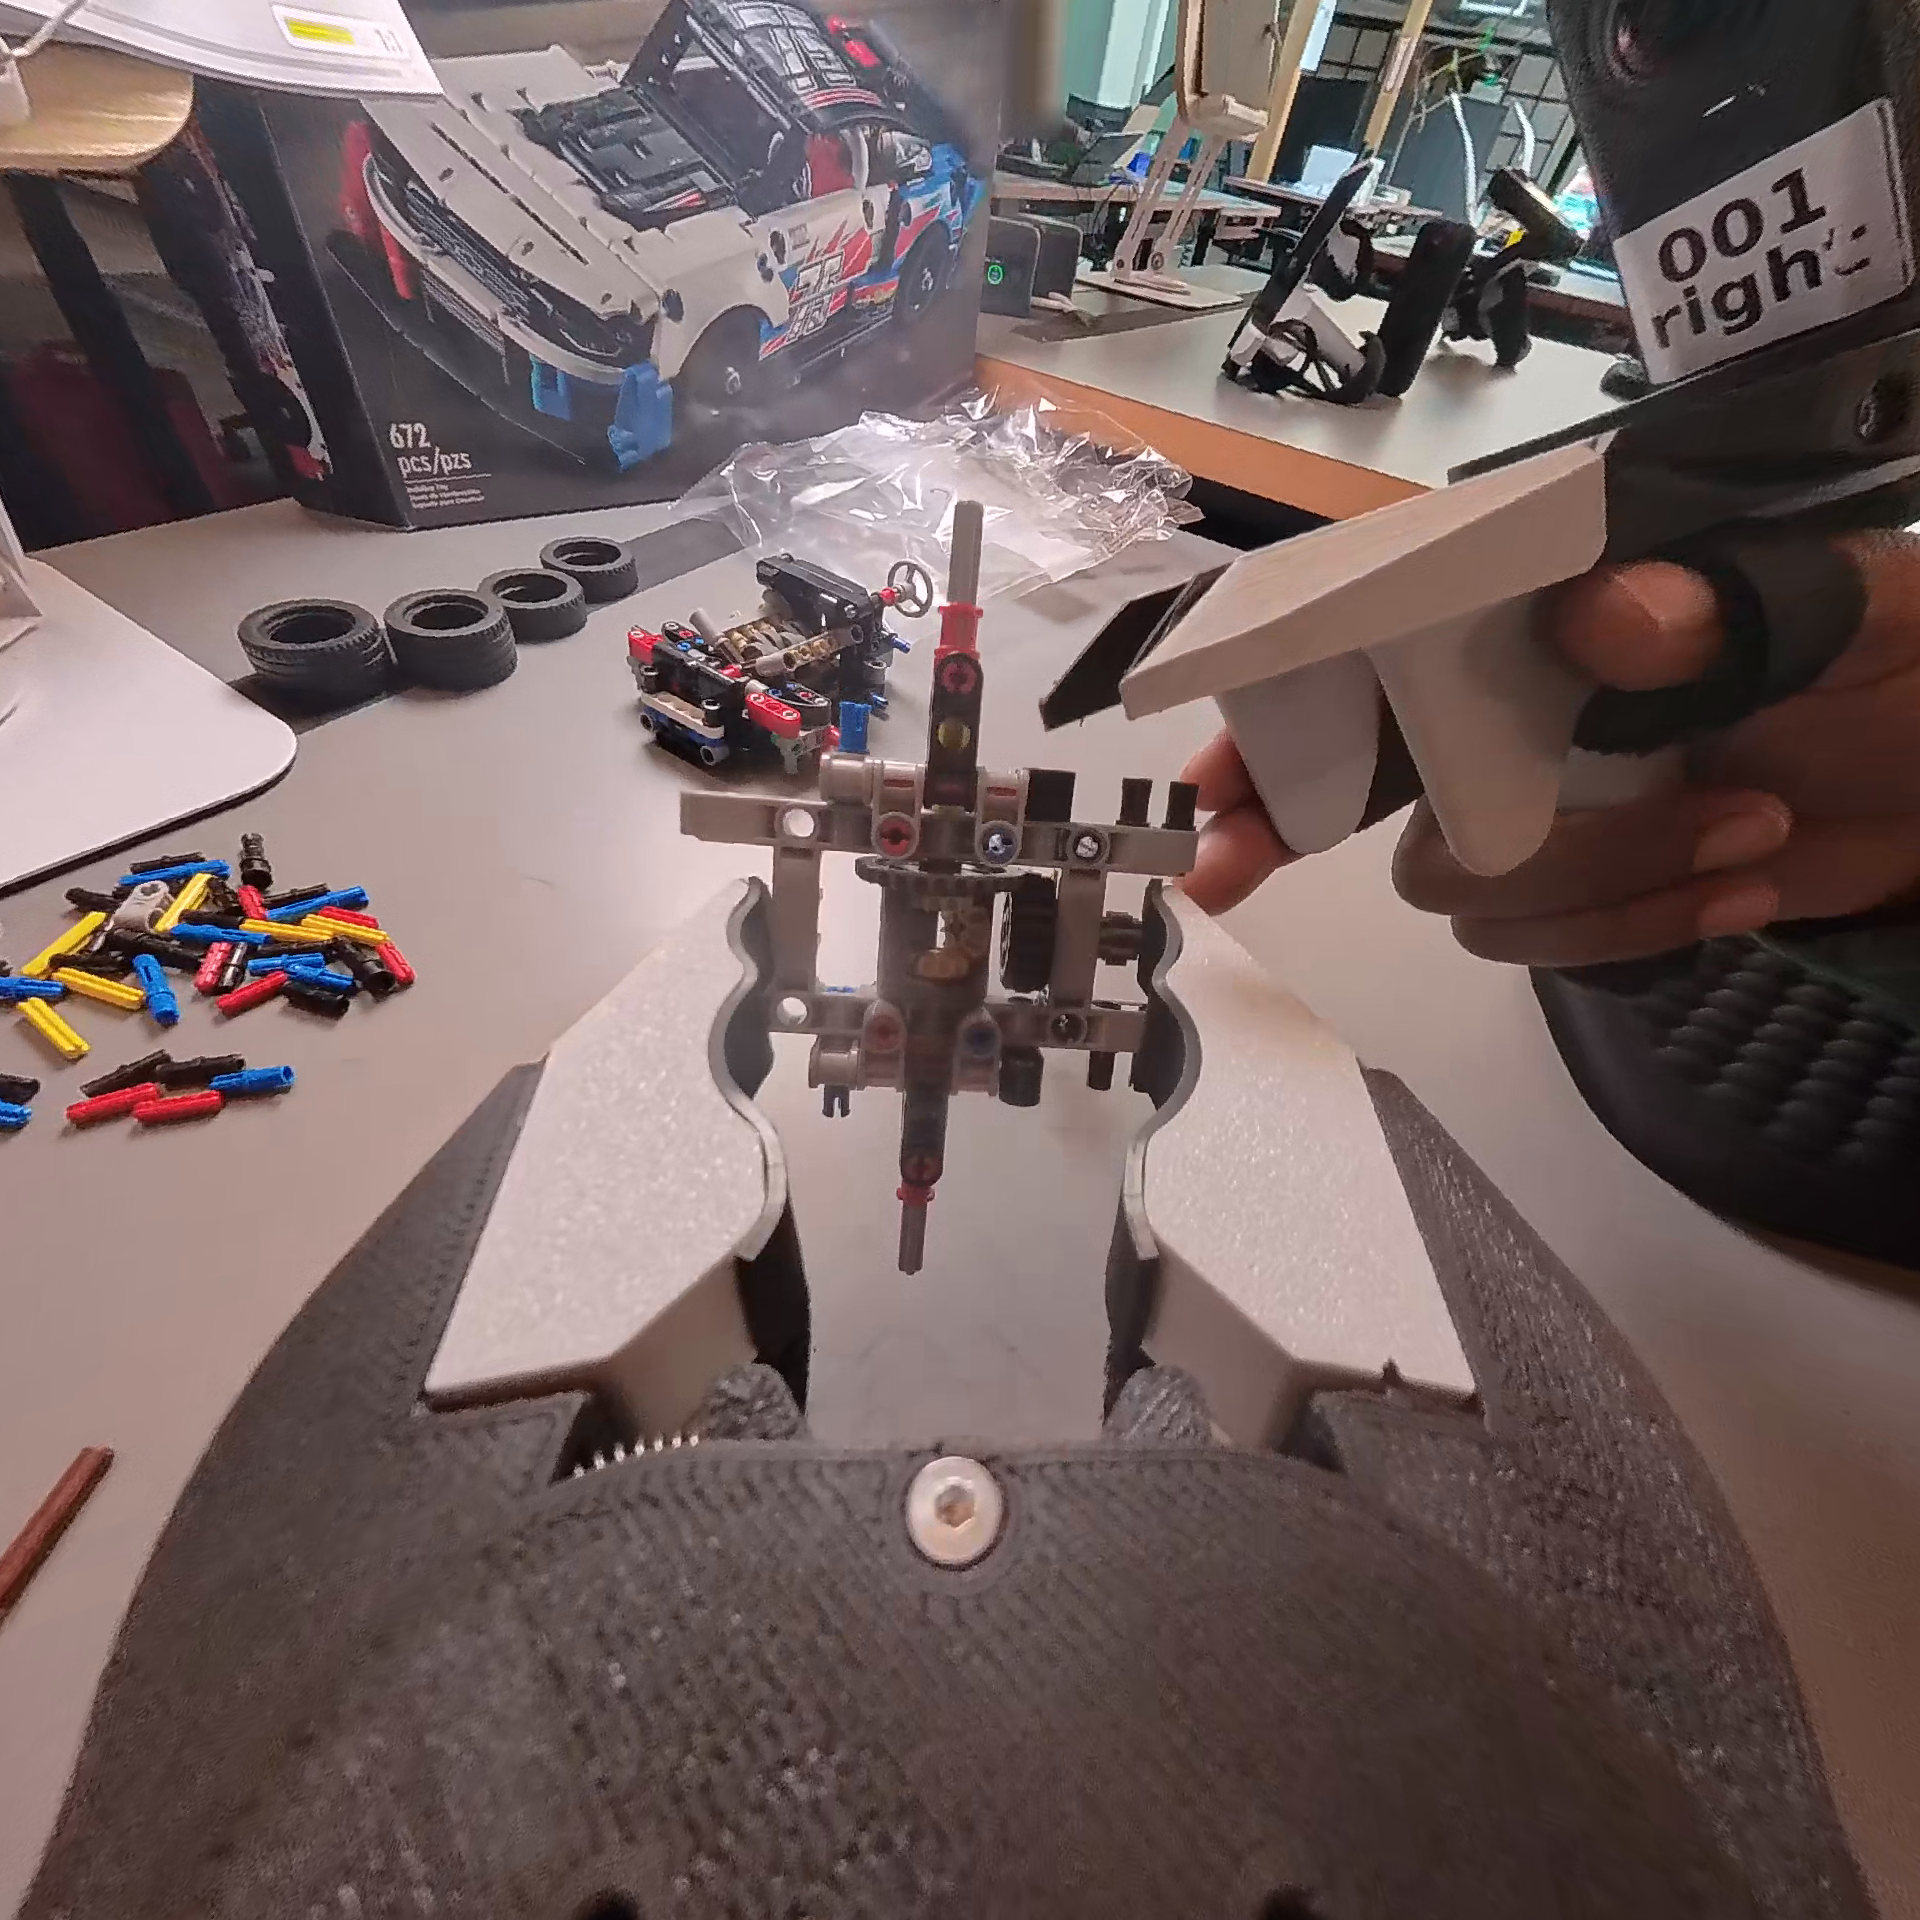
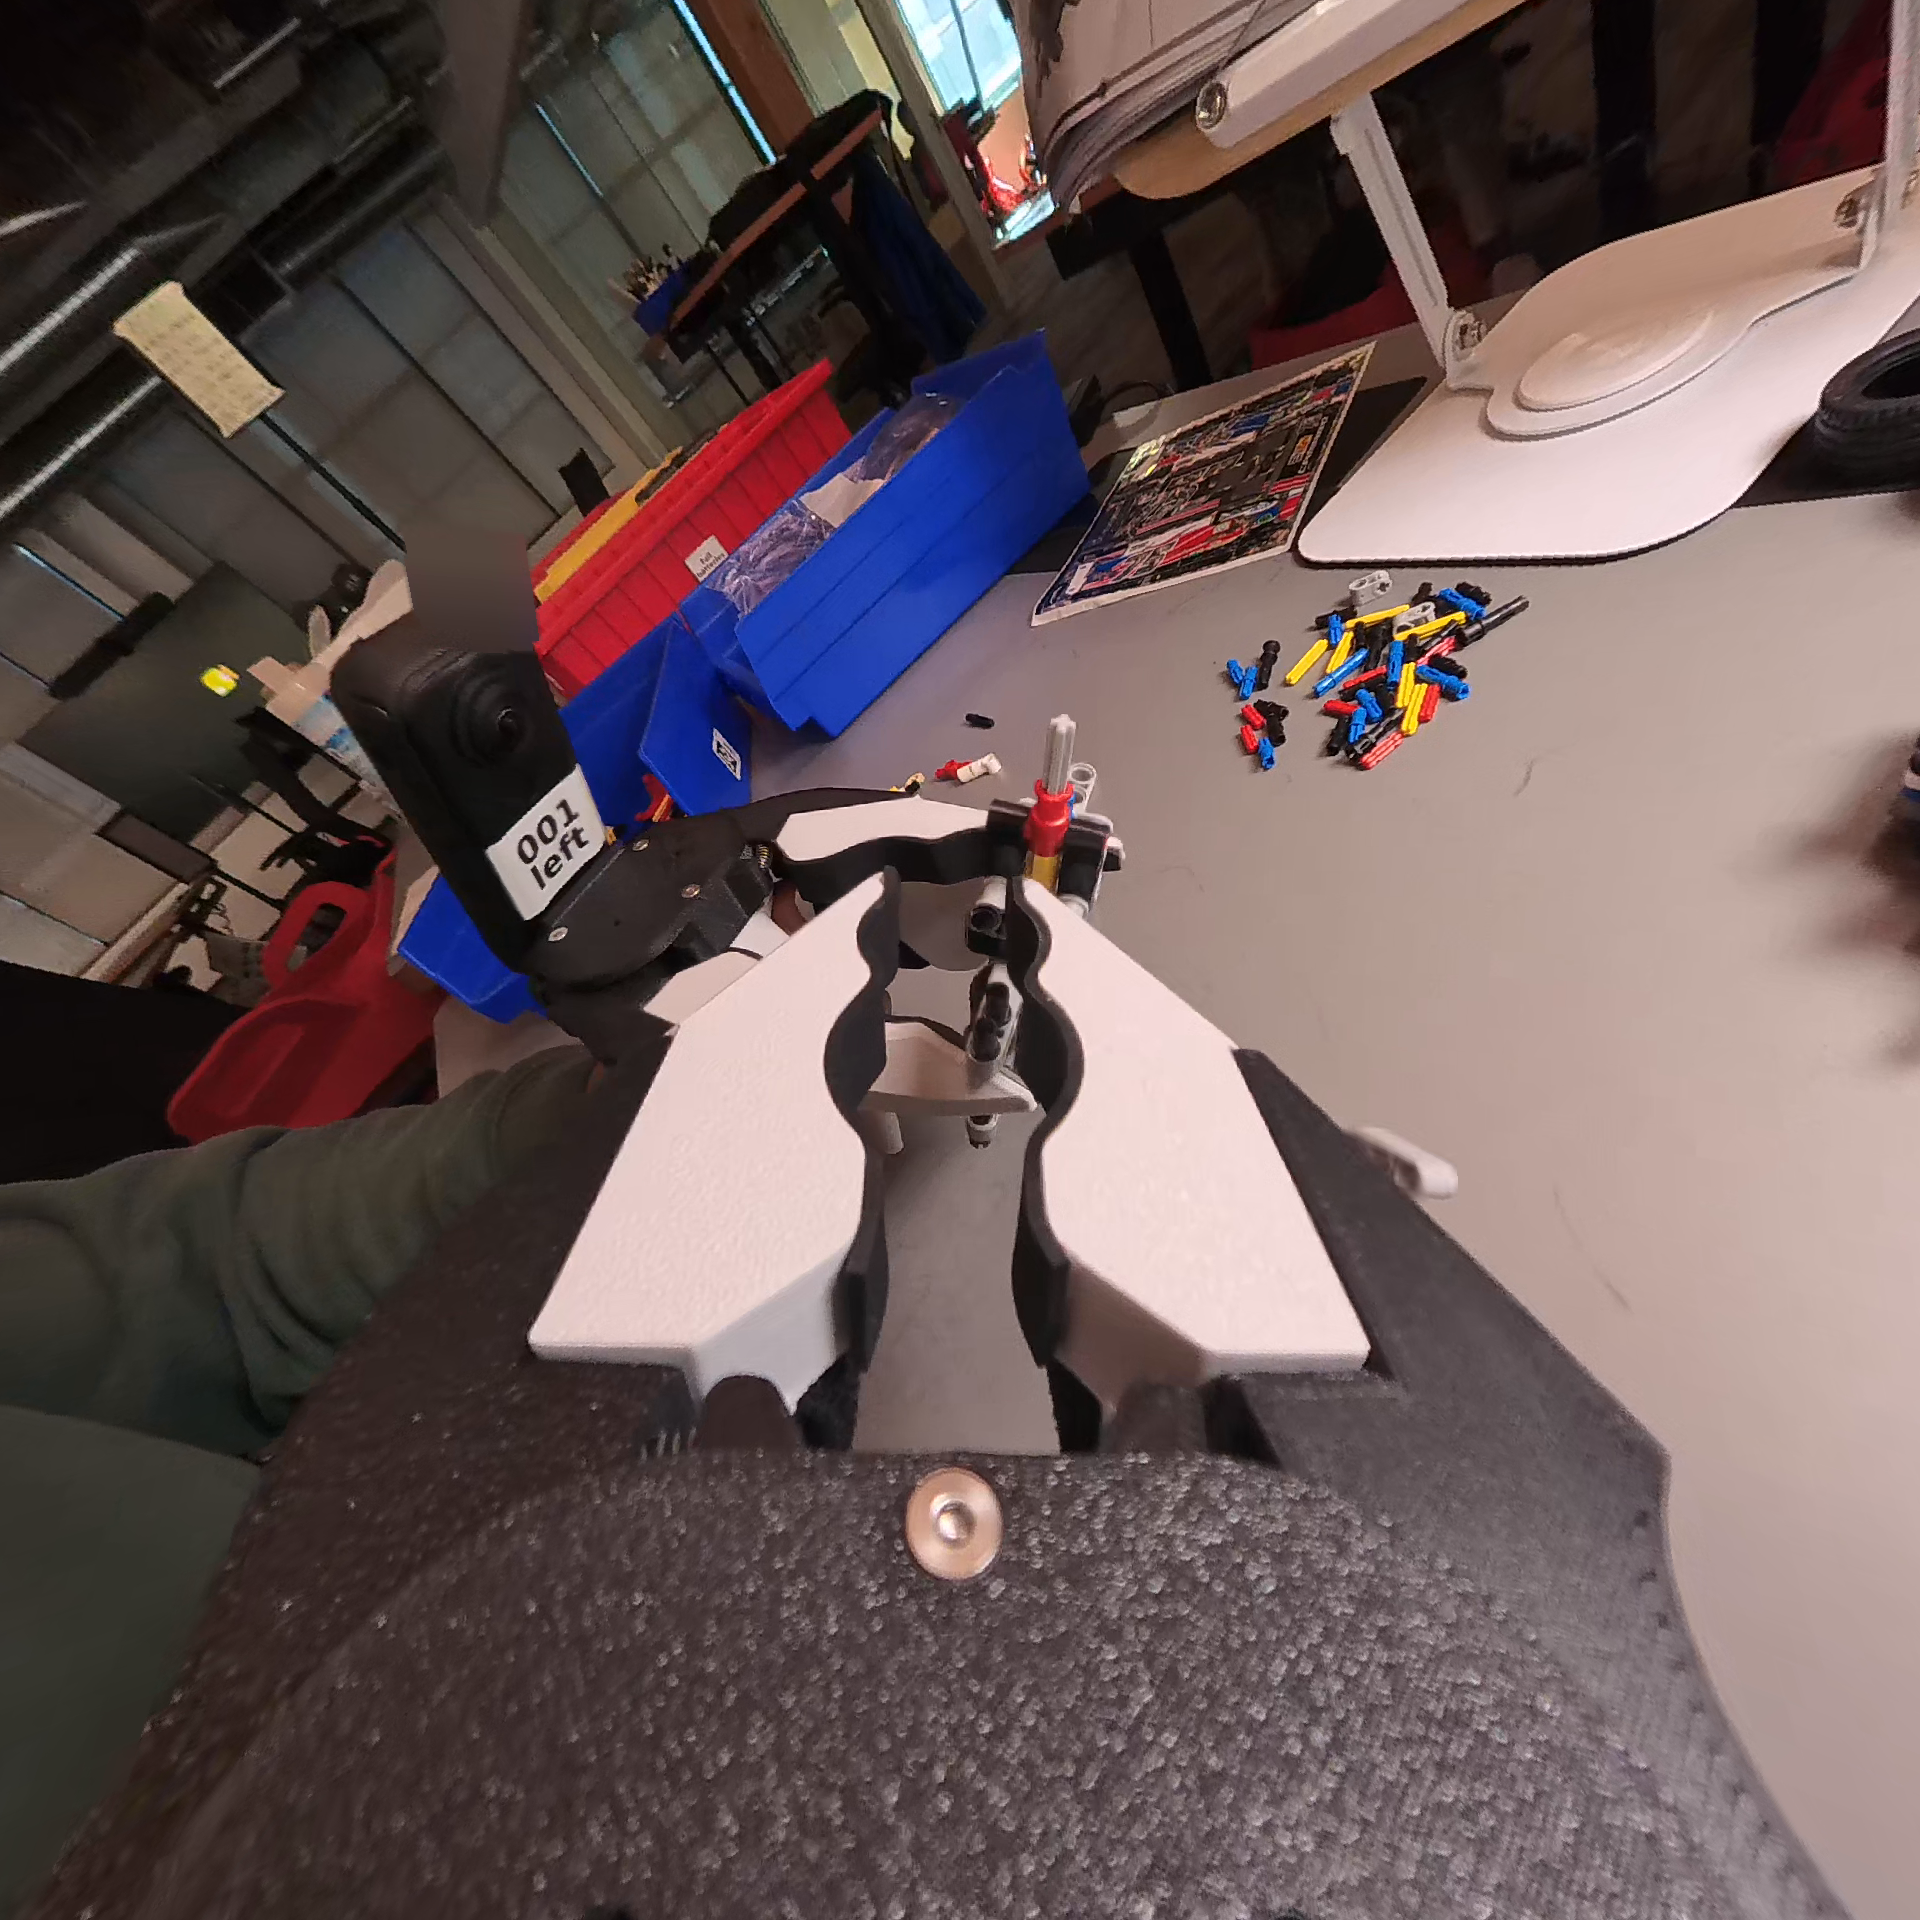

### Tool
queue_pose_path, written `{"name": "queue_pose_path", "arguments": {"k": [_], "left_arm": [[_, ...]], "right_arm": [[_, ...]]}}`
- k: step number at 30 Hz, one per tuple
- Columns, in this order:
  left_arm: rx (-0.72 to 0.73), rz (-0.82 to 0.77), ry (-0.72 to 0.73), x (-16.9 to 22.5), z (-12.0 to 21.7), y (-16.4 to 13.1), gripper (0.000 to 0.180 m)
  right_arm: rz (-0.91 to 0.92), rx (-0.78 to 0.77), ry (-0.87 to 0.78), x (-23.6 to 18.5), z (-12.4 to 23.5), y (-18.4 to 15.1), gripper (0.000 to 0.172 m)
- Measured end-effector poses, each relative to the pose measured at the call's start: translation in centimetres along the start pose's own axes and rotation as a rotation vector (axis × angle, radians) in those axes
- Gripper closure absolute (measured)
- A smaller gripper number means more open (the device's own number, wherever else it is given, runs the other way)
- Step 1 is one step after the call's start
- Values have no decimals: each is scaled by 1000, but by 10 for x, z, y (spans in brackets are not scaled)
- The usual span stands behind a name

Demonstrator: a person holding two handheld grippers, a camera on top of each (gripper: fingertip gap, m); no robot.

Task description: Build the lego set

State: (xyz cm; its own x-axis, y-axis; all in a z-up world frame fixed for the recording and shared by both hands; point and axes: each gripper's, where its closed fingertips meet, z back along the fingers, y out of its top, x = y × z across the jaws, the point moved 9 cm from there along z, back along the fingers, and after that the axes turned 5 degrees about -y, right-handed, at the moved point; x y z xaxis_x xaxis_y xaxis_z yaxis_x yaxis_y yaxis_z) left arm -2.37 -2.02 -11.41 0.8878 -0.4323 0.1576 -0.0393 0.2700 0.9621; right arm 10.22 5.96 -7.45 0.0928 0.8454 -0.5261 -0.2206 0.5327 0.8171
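The left tongs (image 1: 956,935) are spread wide and pinch a grey gear frame (image 1: 940,831); one pad (image 1: 732,966) presses on its left post, and the other pad (image 1: 1169,956) on the small gear at its right side. The frame hangs above the table (image 1: 416,1143), with its long axle upright between the fingers.

The right tongs (image 2: 954,904) are only a little apart and hold nothing; their tips hover just above and to the right of the frame and do not touch it.

In my judgement this hold is good only while the pressure is even, because one pad sits on a gear, which may turn or slip; any contact from the right tongs should be light and straight, so that the frame does not twist.

Beyond the left tongs lie a small chassis (image 1: 758,665), four tyres (image 1: 447,623) and a box (image 1: 623,312) with a printed car; to their left lies a heap of pins (image 1: 208,956).

The box has printed writing; each camera has a white label with black characters; a blue bin (image 2: 883,540) has a small sticker.
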Motion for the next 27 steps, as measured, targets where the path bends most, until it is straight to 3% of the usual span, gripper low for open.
{"name": "queue_pose_path", "arguments": {"k": [5,9,16,18,21,23,27], "left_arm": [[-50,5,45,-12,5,-5,111],[-13,-6,65,-16,11,-7,110],[67,-168,124,1,10,-1,110],[70,-251,170,6,12,0,110],[76,-335,200,11,13,0,111],[92,-380,191,14,14,1,111],[65,-341,8,18,26,5,100]], "right_arm": [[82,38,-41,9,18,10,155],[135,-27,-70,17,24,0,153],[-4,-65,5,9,-8,-24,140],[-89,-58,37,12,-11,-25,154],[-131,-83,90,17,-10,-25,157],[-88,-86,120,19,-8,-23,157],[220,-116,228,22,7,-15,158]]}}
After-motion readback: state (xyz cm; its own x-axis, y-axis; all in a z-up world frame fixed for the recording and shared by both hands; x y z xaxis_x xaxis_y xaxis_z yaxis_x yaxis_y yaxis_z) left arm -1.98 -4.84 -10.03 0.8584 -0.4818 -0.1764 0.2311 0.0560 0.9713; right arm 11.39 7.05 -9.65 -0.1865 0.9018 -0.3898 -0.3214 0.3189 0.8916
